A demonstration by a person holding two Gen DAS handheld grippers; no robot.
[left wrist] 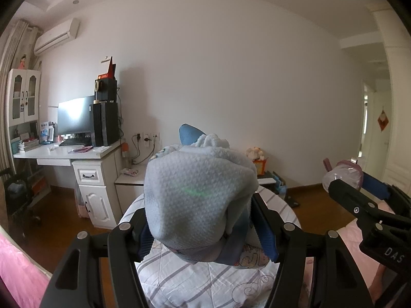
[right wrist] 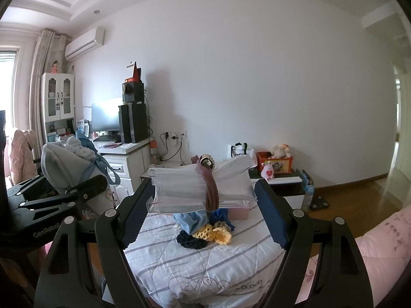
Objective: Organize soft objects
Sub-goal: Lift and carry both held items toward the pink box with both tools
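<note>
The left gripper (left wrist: pixel 205 220) is clamped on a pale blue knitted bundle (left wrist: pixel 197 192), held above the striped bed cover (right wrist: pixel 205 256); the bundle's long axis runs forward and upward, away from the camera. The right gripper (right wrist: pixel 203 205) appears clamped across a clear folded pouch (right wrist: pixel 179 187), though pad contact is hard to confirm. The pouch's long axis lies crosswise, above the crochet pieces (right wrist: pixel 205 231) on the bed cover.
</note>
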